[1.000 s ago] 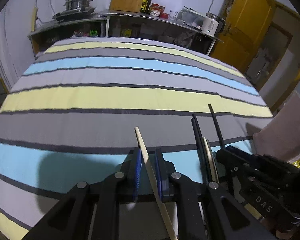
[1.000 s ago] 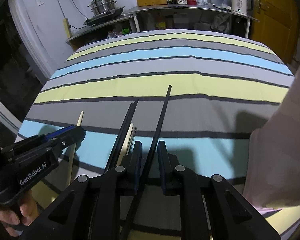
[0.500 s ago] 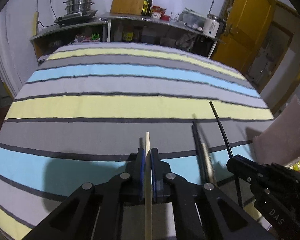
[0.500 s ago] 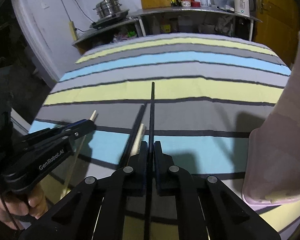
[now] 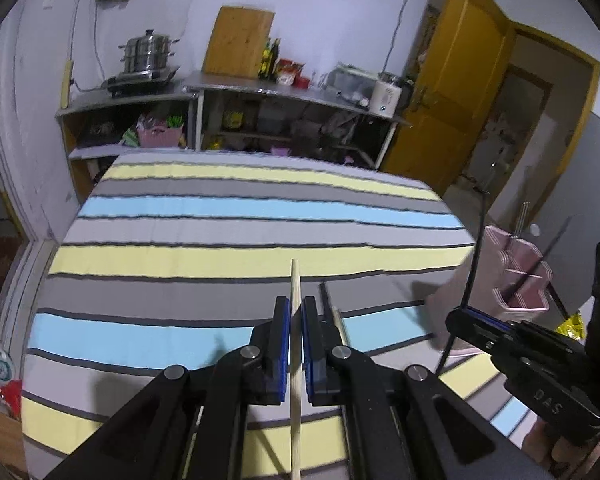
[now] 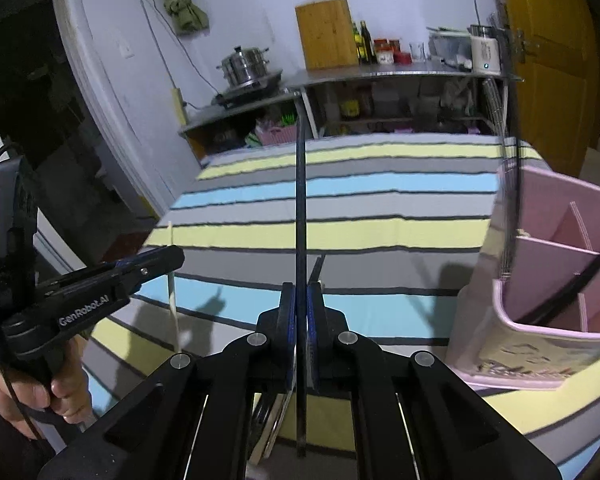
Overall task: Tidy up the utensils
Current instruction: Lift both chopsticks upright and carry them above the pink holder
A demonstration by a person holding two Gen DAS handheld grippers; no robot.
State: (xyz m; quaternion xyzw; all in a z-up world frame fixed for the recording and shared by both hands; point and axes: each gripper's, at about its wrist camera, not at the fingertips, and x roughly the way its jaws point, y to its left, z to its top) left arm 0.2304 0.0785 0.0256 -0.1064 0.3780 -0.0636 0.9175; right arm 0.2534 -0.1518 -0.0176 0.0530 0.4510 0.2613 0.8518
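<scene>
**Two chopsticks pinched and held above the striped cloth**

Far left in the right wrist view: a hand [image 6: 40, 392] wrapped around the handle of the left gripper [image 6: 168, 258]. Jaws closed on a pale wooden chopstick [image 5: 295, 344], seen in the left wrist view running up between the blue pads [image 5: 285, 344] with its tip poking past them over a yellow stripe. Clear of the striped cloth [image 5: 220, 216], with its shadow thrown on the blue band below.

Just right of that gripper, lying on the cloth: a dark chopstick [image 5: 323, 296] and a second pale one [image 5: 337, 322], side by side, near edge of the table.

Further right: the right gripper [image 6: 301, 300], jaws closed on a black chopstick [image 6: 300, 200] pointing straight away toward the far shelves. Also off the cloth.

Far right, standing at the near right edge of the cloth: a pink utensil holder [image 6: 556, 332] with divided compartments. Inside it already, a thin dark stick [image 6: 560, 292] leaning across one compartment; exact compartment hard to tell.
</scene>
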